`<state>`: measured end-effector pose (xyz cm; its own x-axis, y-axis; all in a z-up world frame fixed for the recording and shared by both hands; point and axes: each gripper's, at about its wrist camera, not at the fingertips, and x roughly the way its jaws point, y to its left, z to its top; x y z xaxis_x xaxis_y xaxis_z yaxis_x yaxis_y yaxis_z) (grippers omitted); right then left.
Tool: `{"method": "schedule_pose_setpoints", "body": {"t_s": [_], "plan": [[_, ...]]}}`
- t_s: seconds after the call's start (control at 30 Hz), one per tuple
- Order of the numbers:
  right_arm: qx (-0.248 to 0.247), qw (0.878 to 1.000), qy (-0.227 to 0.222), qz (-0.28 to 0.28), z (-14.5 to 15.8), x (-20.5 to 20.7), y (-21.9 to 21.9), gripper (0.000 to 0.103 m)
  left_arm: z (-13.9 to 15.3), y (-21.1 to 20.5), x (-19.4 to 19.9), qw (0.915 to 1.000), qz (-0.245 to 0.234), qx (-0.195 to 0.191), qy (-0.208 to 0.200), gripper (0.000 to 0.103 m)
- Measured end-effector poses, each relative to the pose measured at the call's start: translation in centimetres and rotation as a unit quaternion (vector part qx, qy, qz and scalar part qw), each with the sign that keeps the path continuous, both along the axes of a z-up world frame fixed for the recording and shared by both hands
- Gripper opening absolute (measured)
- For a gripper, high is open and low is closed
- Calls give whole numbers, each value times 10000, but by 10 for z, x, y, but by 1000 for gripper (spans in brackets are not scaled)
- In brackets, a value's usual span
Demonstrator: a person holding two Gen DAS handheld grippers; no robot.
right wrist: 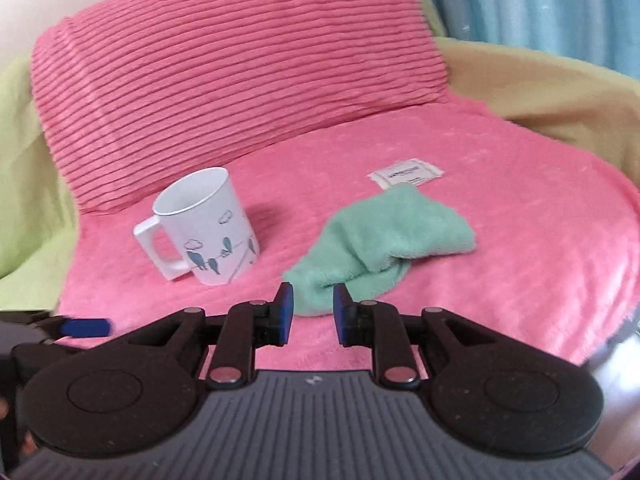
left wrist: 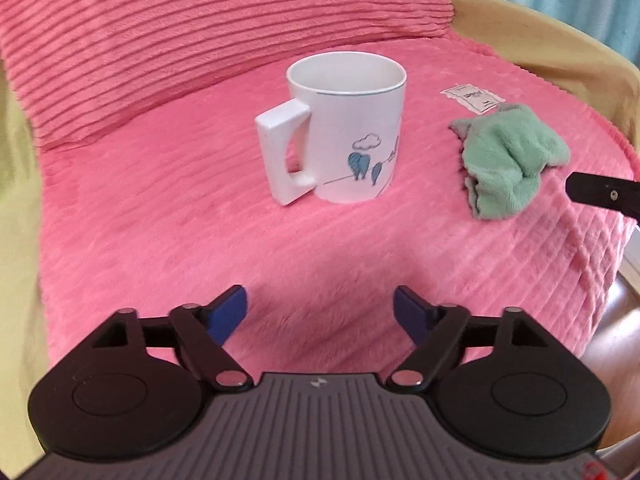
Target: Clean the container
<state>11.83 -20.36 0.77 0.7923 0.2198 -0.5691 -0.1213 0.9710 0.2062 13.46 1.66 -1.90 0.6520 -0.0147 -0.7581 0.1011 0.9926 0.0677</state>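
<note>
A: Count first. One white mug (left wrist: 346, 128), one green cloth (left wrist: 508, 162), one small white sachet (left wrist: 472, 98), one ribbed pink cushion (left wrist: 180, 40), all on a pink plush cover (left wrist: 280, 240).

B: Same tally from the right wrist view: mug (right wrist: 210, 226), cloth (right wrist: 384, 240), sachet (right wrist: 406, 172), cushion (right wrist: 240, 72). Two grippers in all.

A: Mug stands upright near the middle of the cover, in front of the cushion, open mouth up. Squared block handle pointing left and toward the camera. Thin dark line around the rim. Blue birds on a wire and a cloud outline printed on the side. Inside looks plain white; no residue that I can make out.

B: Cloth lies crumpled to the mug's right, apart from it. Fluffy, mint green, a grey edge showing in the left view. Sachet just behind the cloth, flat, printed text too small to read.

A: Left gripper (left wrist: 320, 312): blue pads spread wide, nothing between them, back from the mug.

B: Right gripper (right wrist: 313, 312): pads closer together but a clear gap remains, gripping nothing. The cloth's near edge sits just beyond the fingertips; contact, cannot tell.

A: Blue curtain (right wrist: 540, 8) behind, yellow-green fabric (right wrist: 24, 168) at the sides.
</note>
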Motion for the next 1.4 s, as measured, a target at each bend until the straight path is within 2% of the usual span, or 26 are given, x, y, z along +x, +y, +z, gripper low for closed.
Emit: {"method": "schedule_pose_setpoints", "body": {"t_s": [0.17, 0.27, 0.33, 0.47, 0.6, 0.7, 0.9, 1.03, 1.4], "plan": [[-82, 9993, -356, 23, 8, -19, 11, 18, 9, -1, -19, 9995, 174, 65, -243, 94], [42, 9986, -530, 57, 13, -31, 11, 26, 19, -4, -33, 9984, 172, 14, -532, 101], [-60, 9985, -543, -4, 13, -37, 13, 27, 24, -5, -41, 9978, 122, -112, -636, 101], [-440, 9982, -372, -168, 11, -41, 18, 27, 28, -2, -47, 9979, 197, -382, -480, 101], [-634, 9973, -346, -107, 9, -48, 18, 27, 29, 1, -51, 9975, 160, -667, -194, 101], [-681, 9974, -201, -143, 5, -51, 18, 27, 28, -4, -56, 9979, 117, -632, -101, 101], [-884, 9959, 57, -166, -4, -49, 25, 27, 18, -11, -62, 9993, 223, -296, -64, 101], [-677, 9974, 204, -163, -6, -46, 21, 27, 15, -13, -62, 9994, 242, -193, -135, 101], [-589, 9976, 295, -226, -10, -40, 18, 27, 10, -21, -61, 9994, 174, -134, -257, 101]]}}
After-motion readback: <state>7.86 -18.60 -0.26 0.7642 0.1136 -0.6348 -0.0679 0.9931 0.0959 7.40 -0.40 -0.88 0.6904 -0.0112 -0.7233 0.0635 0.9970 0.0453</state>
